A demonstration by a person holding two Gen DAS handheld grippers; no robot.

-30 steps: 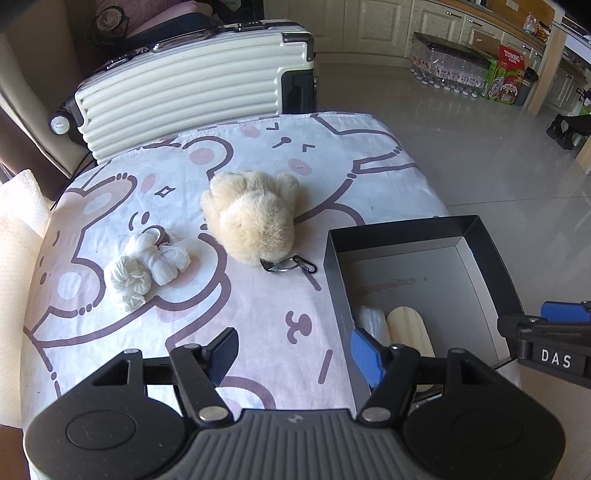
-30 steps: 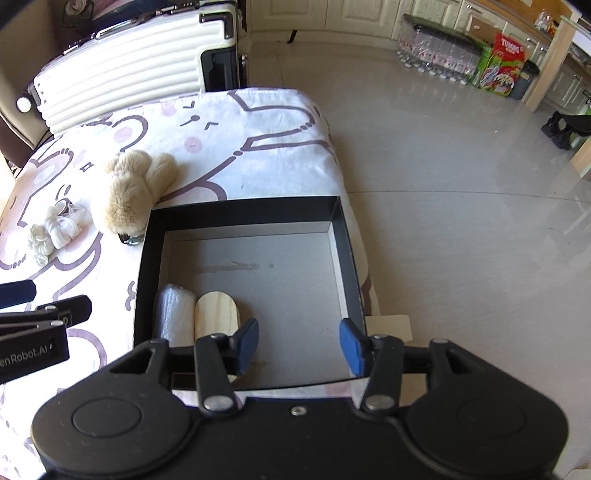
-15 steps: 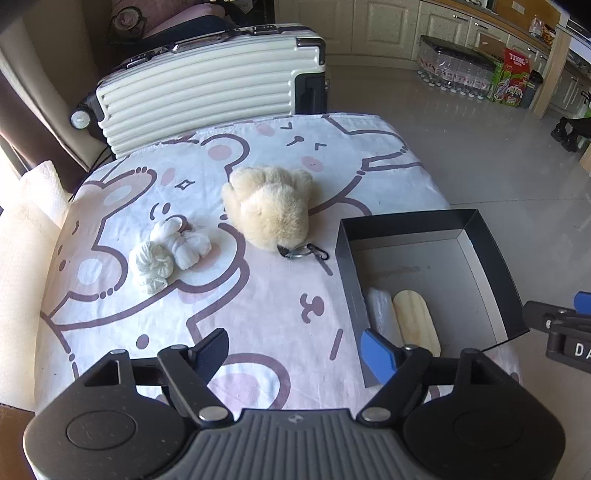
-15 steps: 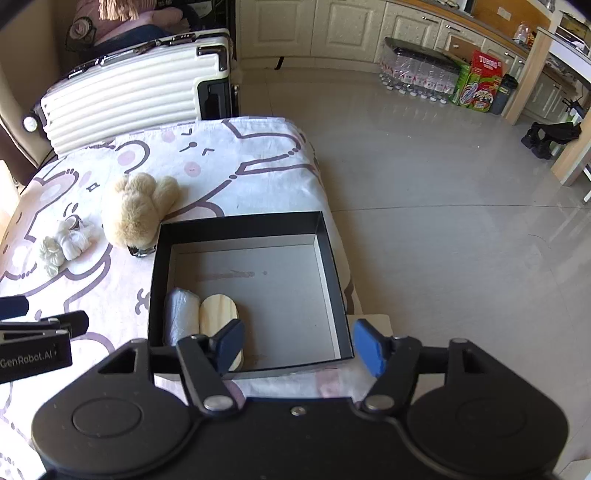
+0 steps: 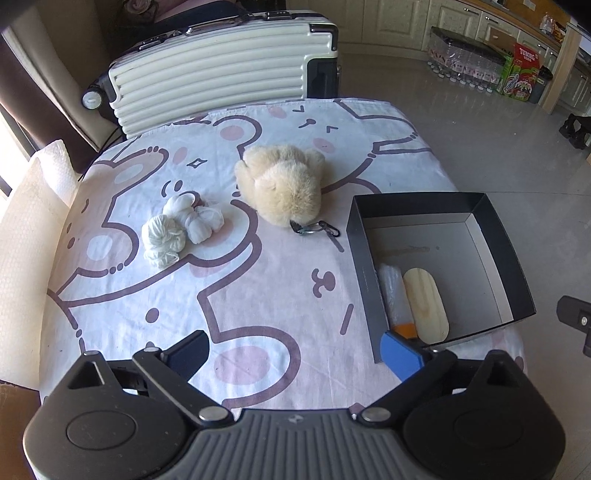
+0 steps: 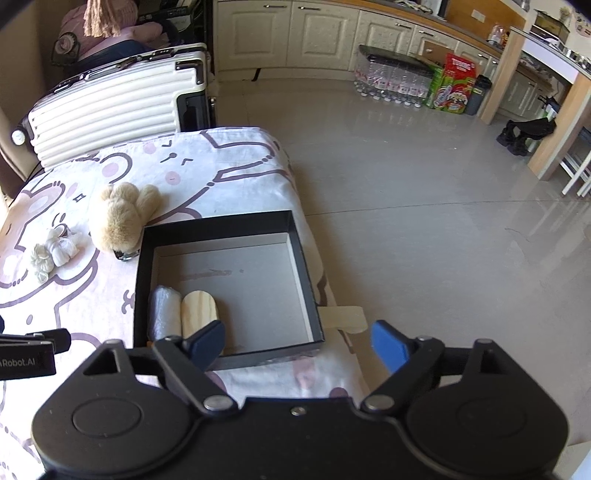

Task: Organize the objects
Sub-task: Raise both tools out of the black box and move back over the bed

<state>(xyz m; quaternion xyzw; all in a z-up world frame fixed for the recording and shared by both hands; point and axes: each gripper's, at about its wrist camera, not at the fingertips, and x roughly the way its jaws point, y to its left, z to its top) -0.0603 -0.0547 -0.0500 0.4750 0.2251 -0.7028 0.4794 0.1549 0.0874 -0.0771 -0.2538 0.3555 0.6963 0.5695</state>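
A cream ribbed suitcase lies on its side behind the table, whose cloth bears cartoon bears. Across the tiled floor, packs of bottles and a bright carton stand against cream cabinets.

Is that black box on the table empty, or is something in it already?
Not empty. The black box holds a plastic-wrapped roll and a pale wooden piece side by side in one corner; the remaining floor is bare.

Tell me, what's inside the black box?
Inside the black box lie a clear plastic-wrapped roll and a pale wooden oval piece, side by side. The right gripper's finger covers their near ends.
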